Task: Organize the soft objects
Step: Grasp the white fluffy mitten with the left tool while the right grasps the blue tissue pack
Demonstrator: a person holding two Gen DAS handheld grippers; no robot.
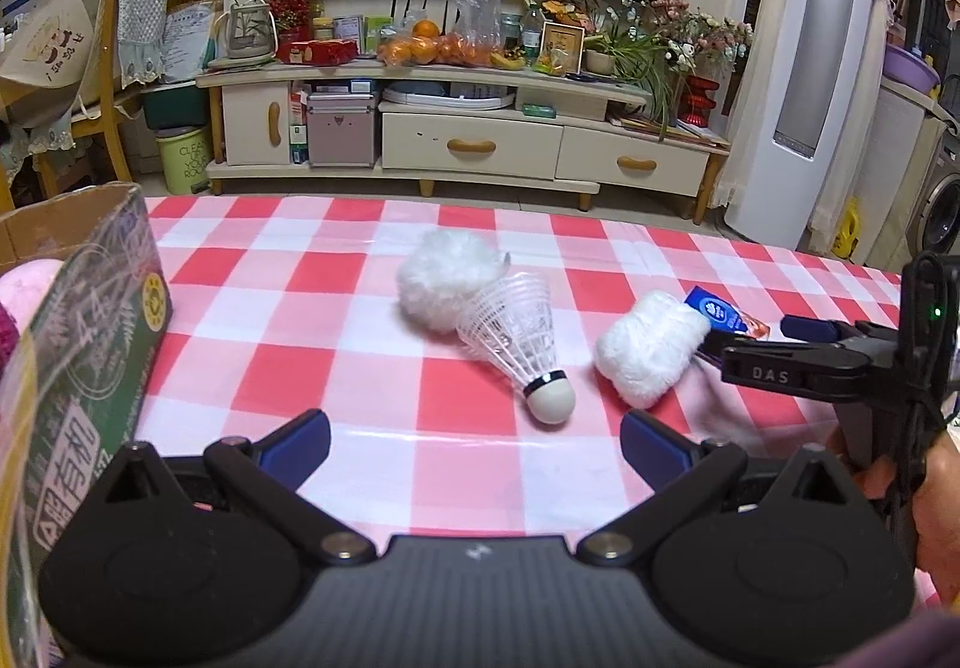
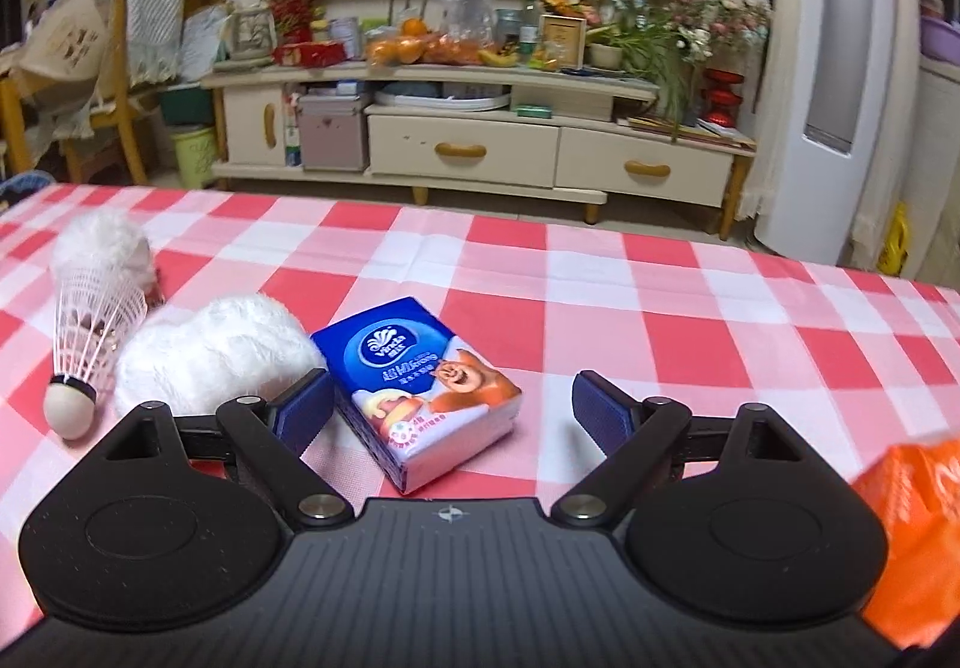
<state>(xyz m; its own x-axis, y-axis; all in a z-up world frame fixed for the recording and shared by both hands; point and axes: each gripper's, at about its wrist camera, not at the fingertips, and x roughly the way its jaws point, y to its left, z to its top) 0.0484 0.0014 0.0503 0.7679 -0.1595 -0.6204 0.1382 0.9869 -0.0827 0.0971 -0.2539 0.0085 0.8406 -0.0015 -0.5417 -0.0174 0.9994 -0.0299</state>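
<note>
Checked tablecloth [image 2: 660,320]: tissue pack [image 2: 420,386] long axis diagonal, both grippers [image 1: 474,437] [image 2: 453,407] spread apart.

left gripper [image 1: 474,443] agape, right gripper [image 2: 453,407] agape.

Black left gripper [image 1: 474,443]; blue-padded jaws; silver pivot screws; "DAS" lettering.

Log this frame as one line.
left gripper: open, empty | right gripper: open around tissue pack | shuttlecock: on table
</note>
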